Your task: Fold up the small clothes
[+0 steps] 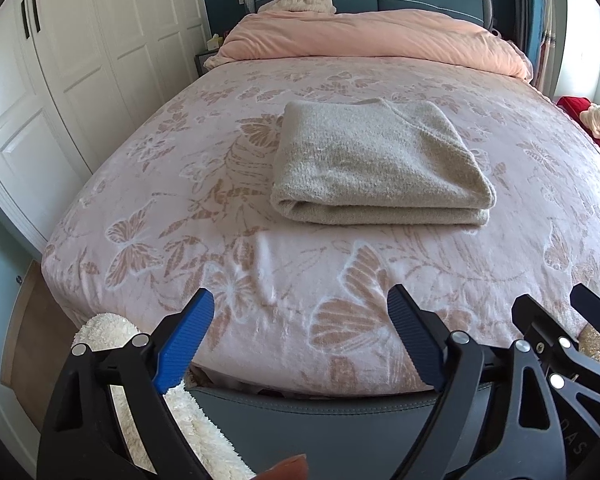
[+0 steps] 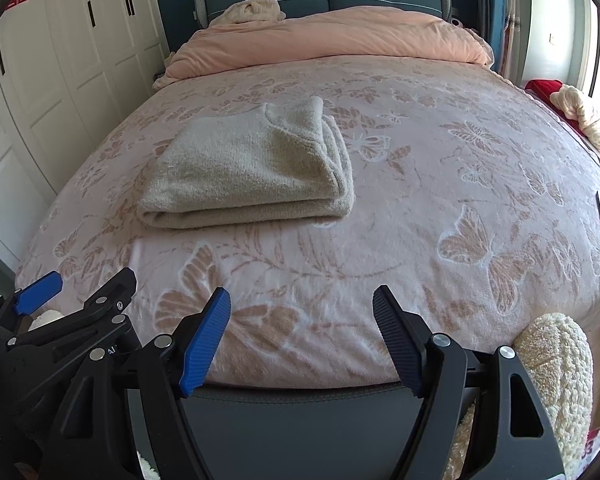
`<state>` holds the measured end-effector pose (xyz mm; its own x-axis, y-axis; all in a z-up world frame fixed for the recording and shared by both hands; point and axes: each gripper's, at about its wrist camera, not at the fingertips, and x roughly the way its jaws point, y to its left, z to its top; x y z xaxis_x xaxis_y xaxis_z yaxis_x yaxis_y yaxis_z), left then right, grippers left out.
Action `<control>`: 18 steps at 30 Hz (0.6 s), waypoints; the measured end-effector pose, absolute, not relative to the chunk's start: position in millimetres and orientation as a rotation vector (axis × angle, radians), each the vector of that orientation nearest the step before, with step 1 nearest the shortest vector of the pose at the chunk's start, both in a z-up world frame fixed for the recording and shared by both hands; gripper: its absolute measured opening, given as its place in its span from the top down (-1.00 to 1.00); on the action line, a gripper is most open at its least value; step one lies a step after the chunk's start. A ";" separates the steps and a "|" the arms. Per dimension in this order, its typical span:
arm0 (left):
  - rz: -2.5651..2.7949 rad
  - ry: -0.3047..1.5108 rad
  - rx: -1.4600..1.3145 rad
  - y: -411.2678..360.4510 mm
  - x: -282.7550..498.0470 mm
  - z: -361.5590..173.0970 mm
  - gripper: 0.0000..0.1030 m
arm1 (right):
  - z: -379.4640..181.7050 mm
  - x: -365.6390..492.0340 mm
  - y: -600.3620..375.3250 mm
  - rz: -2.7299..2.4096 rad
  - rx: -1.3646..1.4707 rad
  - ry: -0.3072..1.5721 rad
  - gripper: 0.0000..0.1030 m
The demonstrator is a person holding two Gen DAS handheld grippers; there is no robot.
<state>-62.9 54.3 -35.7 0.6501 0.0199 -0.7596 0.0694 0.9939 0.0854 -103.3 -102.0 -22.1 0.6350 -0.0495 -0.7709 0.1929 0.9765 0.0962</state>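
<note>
Sweater, beige knit, lies folded into a thick rectangle on the bed, centre of the left wrist view, rolled fold edge facing me, neckline at the far upper side. It looks finished or close to it, by my reading.

Left wrist view: my left gripper sits at the bottom of the frame, over the near edge of the bed, well apart from the sweater. Its fingers stand wide apart with nothing between them, only butterfly-print blanket behind. The right gripper shows at lower right, beside mine. A fluffy cream sleeve peeks in at lower left.

Right wrist view: sweater now sits left of centre. Here I see its right side is looser, with layers stacked unevenly and a corner standing up near the top. Right gripper at bottom centre, fingers spread, empty. Left gripper at lower left, also clear of the cloth.

Notes for doing this step well: if I tidy, I would approach the ragged right side low and level, pinch all layers together, and press the raised corner flat without dragging the bundle across the plush blanket. Otherwise leave it alone; extra handling could undo the fold.
</note>
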 end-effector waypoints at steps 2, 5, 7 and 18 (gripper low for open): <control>-0.023 0.868 0.114 54.4 -61.3 -36.5 -0.67 | -23.4 -99.7 -102.0 -0.135 0.179 0.890 -0.41; -0.007 0.884 0.134 53.5 -53.5 -37.0 -0.66 | -25.4 -88.2 -102.1 -0.127 0.179 0.930 -0.39; 0.000 0.905 0.155 51.5 -44.4 -36.0 -0.66 | -25.3 -77.2 -103.8 -0.120 0.183 0.964 -0.36; -0.009 0.936 0.126 41.6 6.3 -9.7 -0.58 | -1.2 -31.2 -116.4 -0.177 0.188 0.983 -0.35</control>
